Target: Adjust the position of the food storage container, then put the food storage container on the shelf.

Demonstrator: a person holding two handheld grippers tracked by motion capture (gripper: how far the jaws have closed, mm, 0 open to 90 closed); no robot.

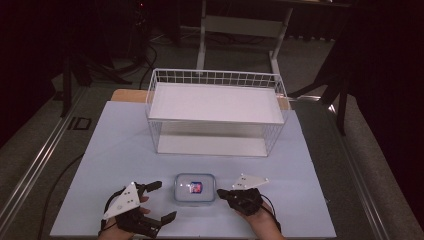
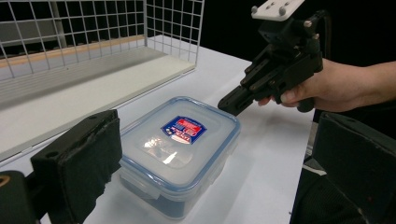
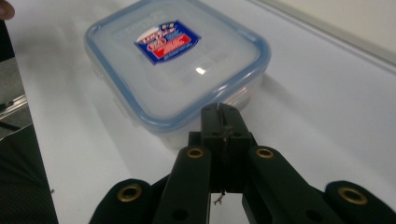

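Observation:
A clear plastic container (image 1: 195, 189) with a blue-rimmed snap lid and a red-and-blue label lies flat on the white table near its front edge. My left gripper (image 1: 165, 200) stands wide open just left of the container. In the left gripper view the container (image 2: 180, 144) lies between and ahead of its fingers (image 2: 88, 149). My right gripper (image 1: 221, 193) is shut with nothing in it, and its tip is at the container's right side. In the right gripper view its closed tip (image 3: 220, 116) sits right at the lid's rim (image 3: 187, 122); contact cannot be told. The left gripper view shows the right gripper (image 2: 233, 100) over the lid's far corner.
A white wire basket (image 1: 215, 75) with a white board lying across it stands behind the container at the table's middle and back. The white tabletop (image 1: 115, 145) spreads to either side. Desk legs and cables stand on the dark floor beyond.

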